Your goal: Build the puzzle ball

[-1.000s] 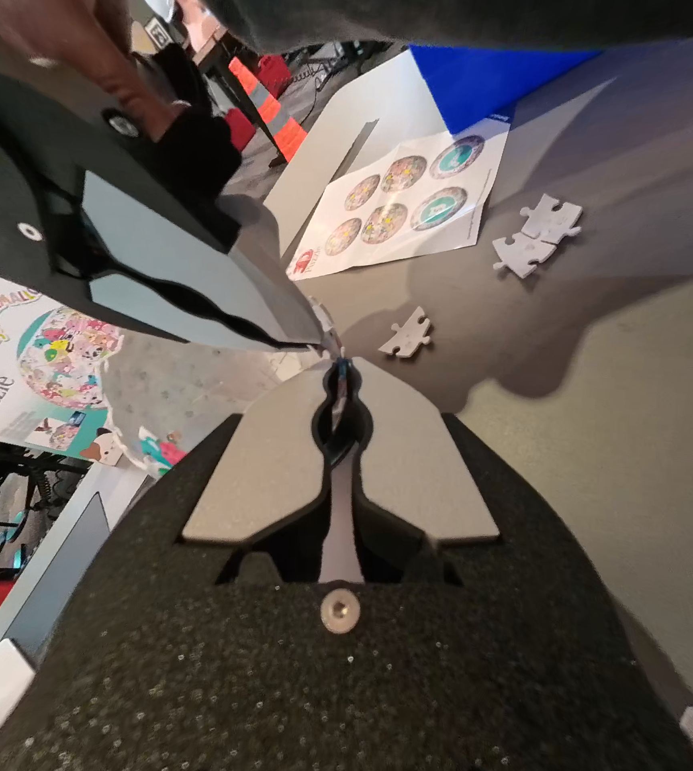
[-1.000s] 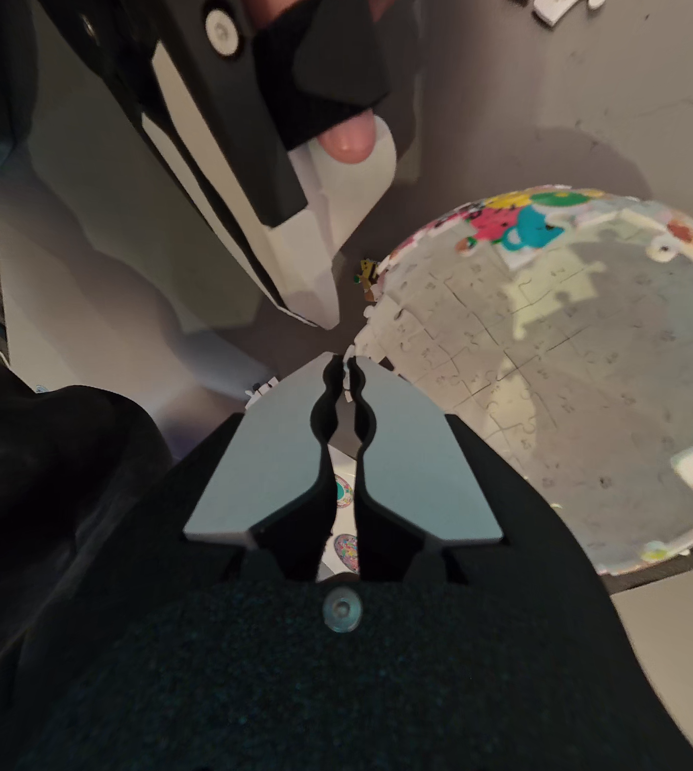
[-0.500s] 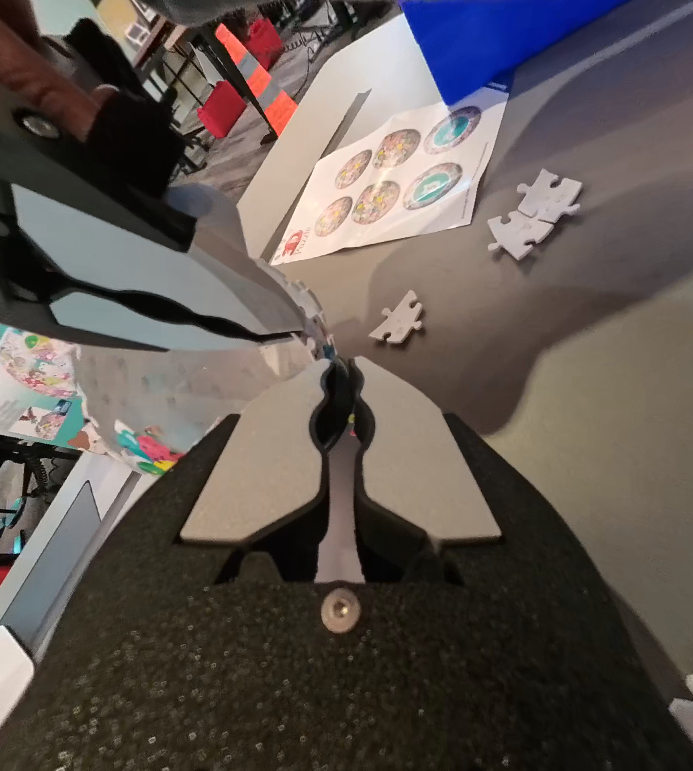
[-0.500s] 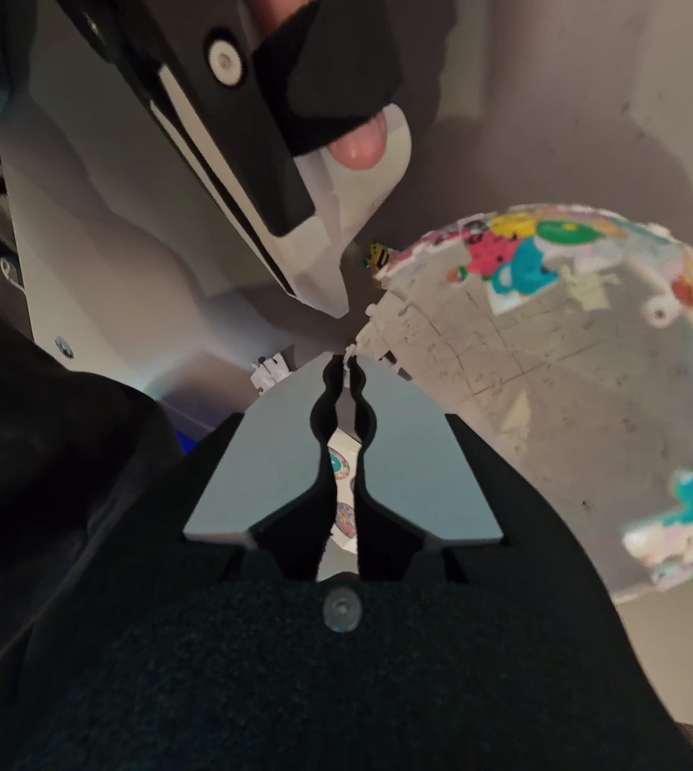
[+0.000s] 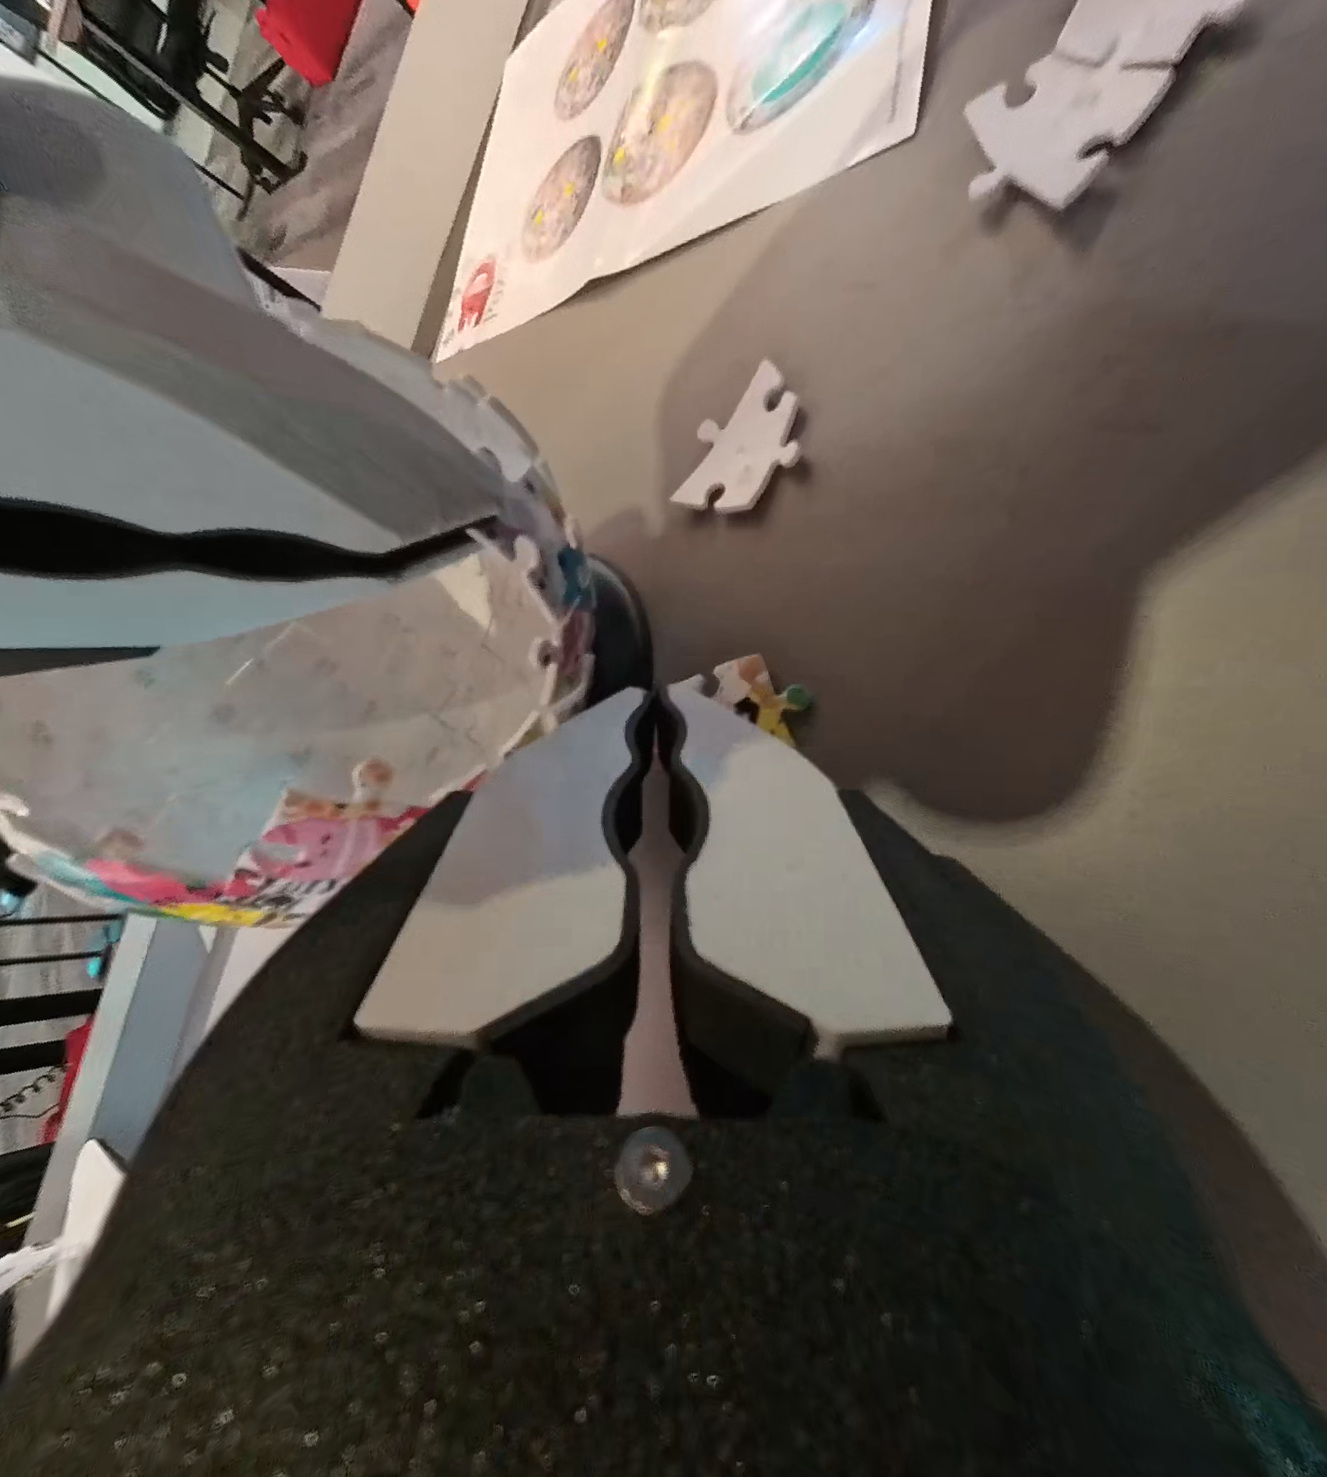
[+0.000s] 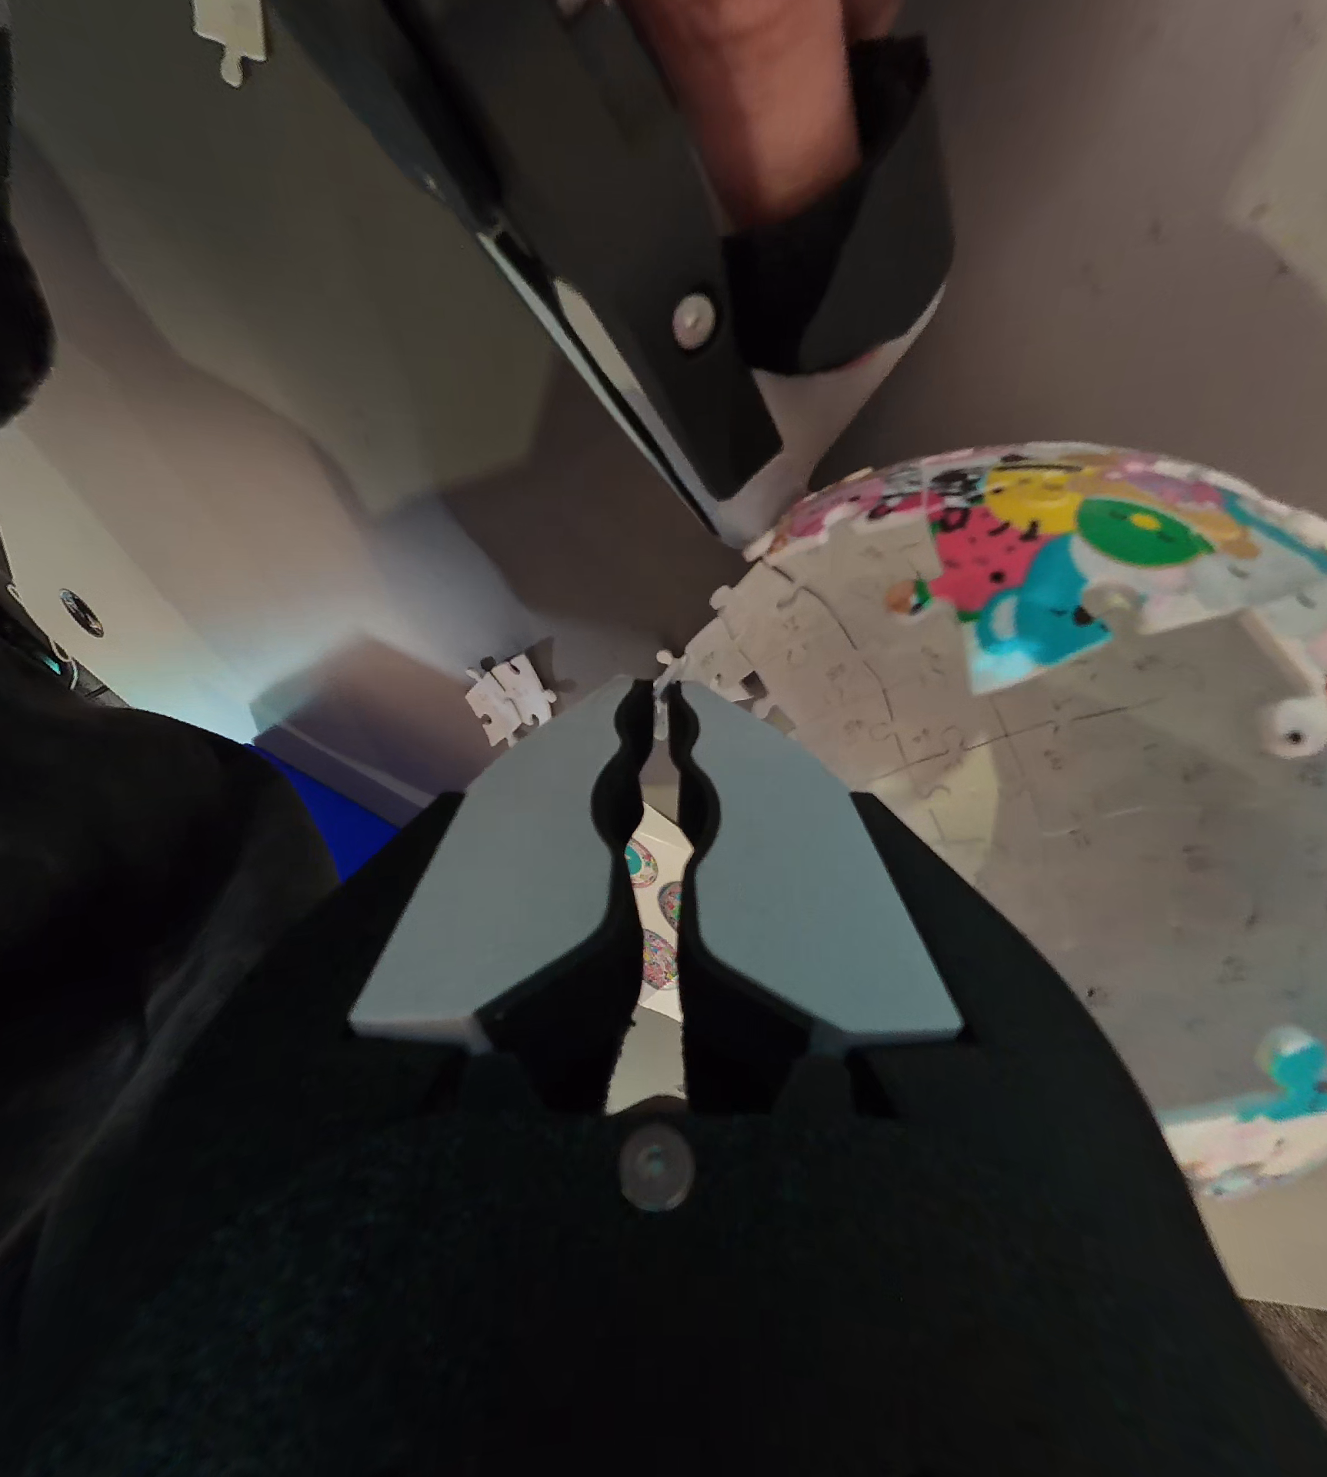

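Observation:
The half-built puzzle ball (image 6: 1083,759) is an open shell, grey inside with colourful pieces along its rim. My right gripper (image 6: 664,695) is shut on a tab at the shell's rim and holds it. In the left wrist view the ball (image 5: 244,719) fills the left side, with the right gripper (image 5: 476,535) clamped on its edge. My left gripper (image 5: 656,703) is shut on a colourful puzzle piece (image 5: 760,695) that sticks out to the right of its tips. In the right wrist view the left gripper (image 6: 732,519) comes down from above, its tip at the shell's upper-left rim.
Loose white-backed pieces lie on the grey table (image 5: 1043,479): one single (image 5: 748,447) and a joined pair (image 5: 1067,120), also in the right wrist view (image 6: 512,695). A printed sheet with round pictures (image 5: 684,160) lies at the back. A person's hand (image 6: 748,96) holds the left gripper.
The left gripper has dropped closer to the table and to the ball's rim. The ball has turned in the right gripper, showing more of its coloured rim. Both grippers stay shut.

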The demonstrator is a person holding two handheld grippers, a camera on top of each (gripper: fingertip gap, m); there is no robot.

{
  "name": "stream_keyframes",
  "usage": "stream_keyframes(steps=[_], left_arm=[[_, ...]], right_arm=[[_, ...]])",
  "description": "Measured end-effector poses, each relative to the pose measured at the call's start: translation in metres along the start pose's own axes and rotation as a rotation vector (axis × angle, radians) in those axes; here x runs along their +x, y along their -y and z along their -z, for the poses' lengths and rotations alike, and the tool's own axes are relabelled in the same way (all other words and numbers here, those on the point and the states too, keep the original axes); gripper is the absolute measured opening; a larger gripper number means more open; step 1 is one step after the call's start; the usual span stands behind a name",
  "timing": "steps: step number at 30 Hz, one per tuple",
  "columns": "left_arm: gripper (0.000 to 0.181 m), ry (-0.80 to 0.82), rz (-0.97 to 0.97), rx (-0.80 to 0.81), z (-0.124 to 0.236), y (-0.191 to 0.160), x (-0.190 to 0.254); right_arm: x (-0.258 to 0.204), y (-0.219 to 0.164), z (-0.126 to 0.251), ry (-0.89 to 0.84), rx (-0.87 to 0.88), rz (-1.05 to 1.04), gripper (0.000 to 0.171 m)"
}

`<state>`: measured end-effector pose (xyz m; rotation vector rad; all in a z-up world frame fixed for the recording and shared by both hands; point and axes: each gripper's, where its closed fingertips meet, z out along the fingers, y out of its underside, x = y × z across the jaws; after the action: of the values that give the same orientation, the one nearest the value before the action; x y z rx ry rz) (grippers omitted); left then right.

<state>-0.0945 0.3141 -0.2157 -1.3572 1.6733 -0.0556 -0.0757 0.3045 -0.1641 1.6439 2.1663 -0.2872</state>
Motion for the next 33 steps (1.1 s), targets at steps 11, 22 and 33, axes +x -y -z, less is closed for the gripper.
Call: stream_keyframes(steps=[11,22,33], left_arm=[[0.0,0.031,-0.052,-0.009,-0.0019,0.0011,-0.0003],[0.0,0.038,-0.063,-0.016,-0.002,0.0002,-0.0005],[0.0,0.032,-0.058,-0.013,-0.0026,0.002,0.0005]], right_arm=[[0.0008,-0.0015,-0.002,-0.015,-0.035,-0.006,0.004],[-0.0015,-0.0015,-0.0023,-0.01,-0.002,-0.048,0.005],[-0.0023,-0.0036,-0.0017,-0.072,0.019,-0.066,0.02]])
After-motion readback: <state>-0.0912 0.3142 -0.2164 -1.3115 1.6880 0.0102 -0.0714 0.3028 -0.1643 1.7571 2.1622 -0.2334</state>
